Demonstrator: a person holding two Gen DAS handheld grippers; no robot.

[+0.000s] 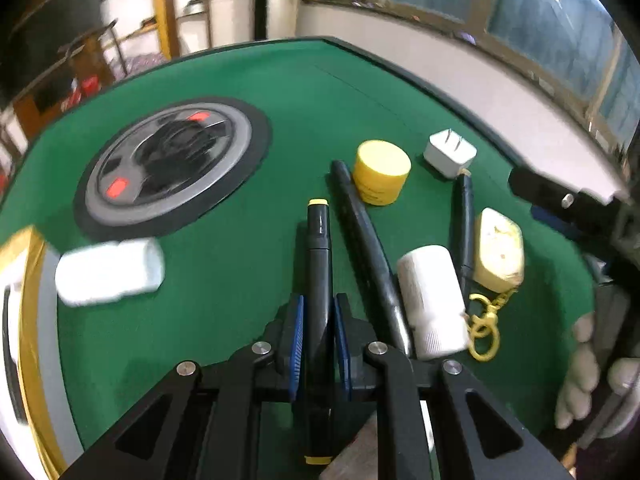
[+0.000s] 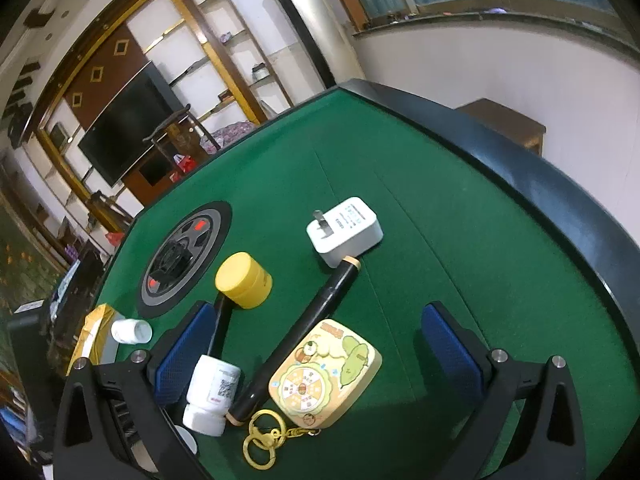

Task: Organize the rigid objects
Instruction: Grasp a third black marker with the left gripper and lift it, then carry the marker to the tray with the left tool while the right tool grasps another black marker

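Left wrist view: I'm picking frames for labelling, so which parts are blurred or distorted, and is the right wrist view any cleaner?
Left wrist view: the lying white bottle is motion-smeared, as are the round centre panel and room behind; the clamped black marker is sharp. Right wrist view: crisp throughout, the keychain card print readable. Both: fisheye bends the table edge, with dark corners.

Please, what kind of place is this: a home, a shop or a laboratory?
Probably a living room at home. The green table looks like a mahjong table with a round centre panel, and behind it stand a television and wall shelves.
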